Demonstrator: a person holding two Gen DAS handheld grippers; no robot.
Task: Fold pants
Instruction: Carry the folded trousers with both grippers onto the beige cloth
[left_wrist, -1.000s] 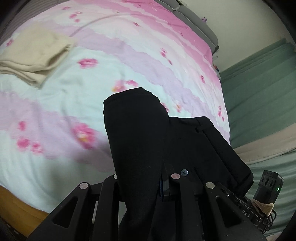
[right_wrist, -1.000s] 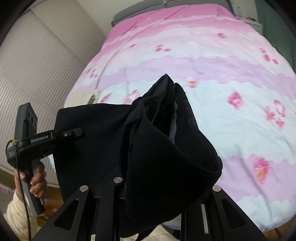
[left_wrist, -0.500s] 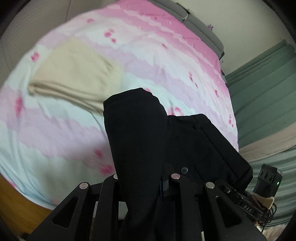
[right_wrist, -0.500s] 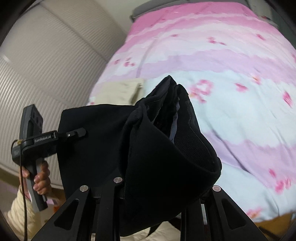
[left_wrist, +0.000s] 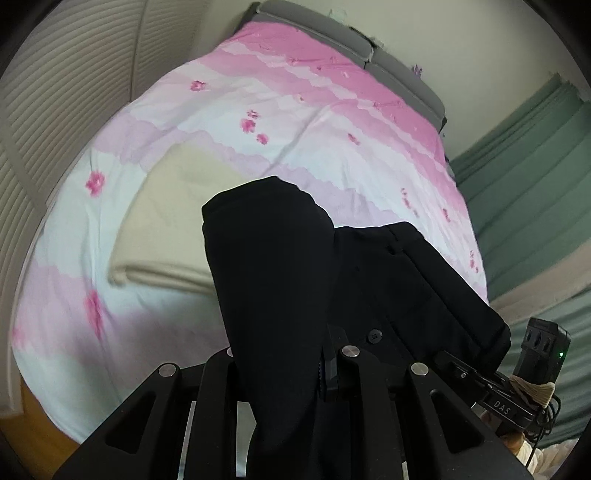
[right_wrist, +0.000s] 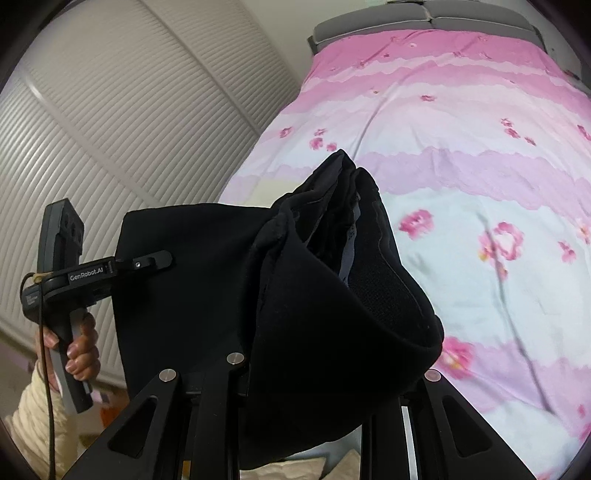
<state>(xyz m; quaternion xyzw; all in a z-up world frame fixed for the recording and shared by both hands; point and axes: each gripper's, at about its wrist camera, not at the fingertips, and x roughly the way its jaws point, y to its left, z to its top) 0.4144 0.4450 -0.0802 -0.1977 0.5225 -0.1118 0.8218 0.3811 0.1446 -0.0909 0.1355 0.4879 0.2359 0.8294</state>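
Black pants held aloft between both grippers, above the bed.

The pants (left_wrist: 280, 266) fill the lower centre of both wrist views, clear of the pink floral bedspread (left_wrist: 332, 122). The left gripper (right_wrist: 147, 263), at frame left in the right wrist view, is clamped on one fabric edge. The right gripper (left_wrist: 452, 363), at lower right in the left wrist view, is clamped on the other. A cream folded garment (left_wrist: 173, 221) lies on the bedspread at left centre.

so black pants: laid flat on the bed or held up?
Held up: black pants hang bunched from left gripper and right gripper, above the bed.
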